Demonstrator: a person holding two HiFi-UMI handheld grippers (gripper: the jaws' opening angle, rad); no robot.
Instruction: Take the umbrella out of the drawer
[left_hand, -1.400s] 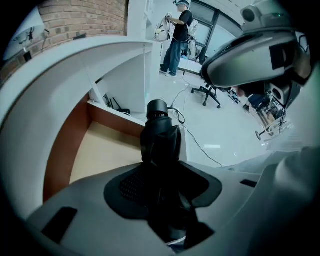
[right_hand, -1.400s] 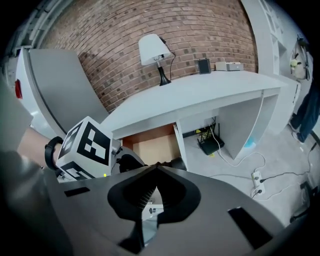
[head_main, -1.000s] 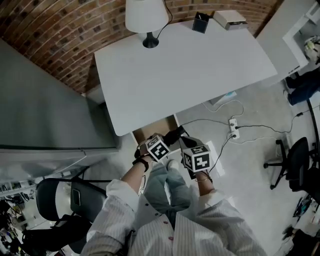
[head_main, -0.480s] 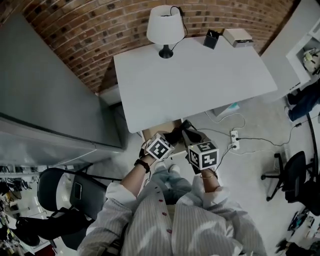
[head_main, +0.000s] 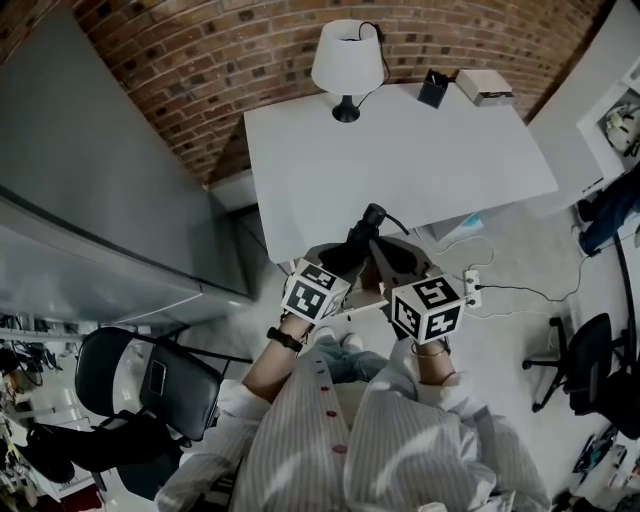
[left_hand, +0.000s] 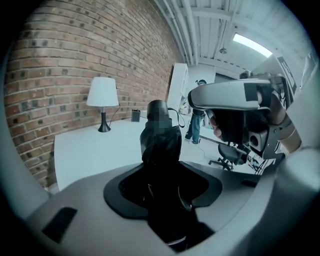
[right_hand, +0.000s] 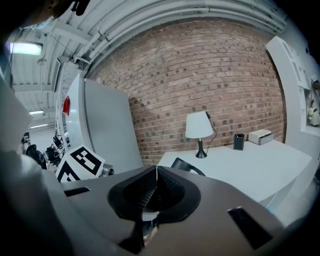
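The folded black umbrella (head_main: 358, 240) sticks up and forward over the white desk's (head_main: 420, 150) front edge. My left gripper (head_main: 340, 264) is shut on its lower part. In the left gripper view the umbrella (left_hand: 161, 150) fills the gap between the jaws and reaches toward the desk. My right gripper (head_main: 388, 262) hovers just right of the umbrella; in its own view the right gripper (right_hand: 152, 187) has its pads pressed together with nothing seen between them. My hands and grippers hide most of the drawer below the desk edge.
A white lamp (head_main: 348, 60), a black pen holder (head_main: 434, 88) and a white box (head_main: 482, 86) stand along the desk's far edge by the brick wall. A grey cabinet (head_main: 100, 200) is on the left, a chair (head_main: 150, 385) behind me. A power strip (head_main: 470, 288) and cables lie on the floor.
Both grippers have risen together from the drawer at the desk's front edge. The umbrella came up with the left gripper and now stands above the desk edge.
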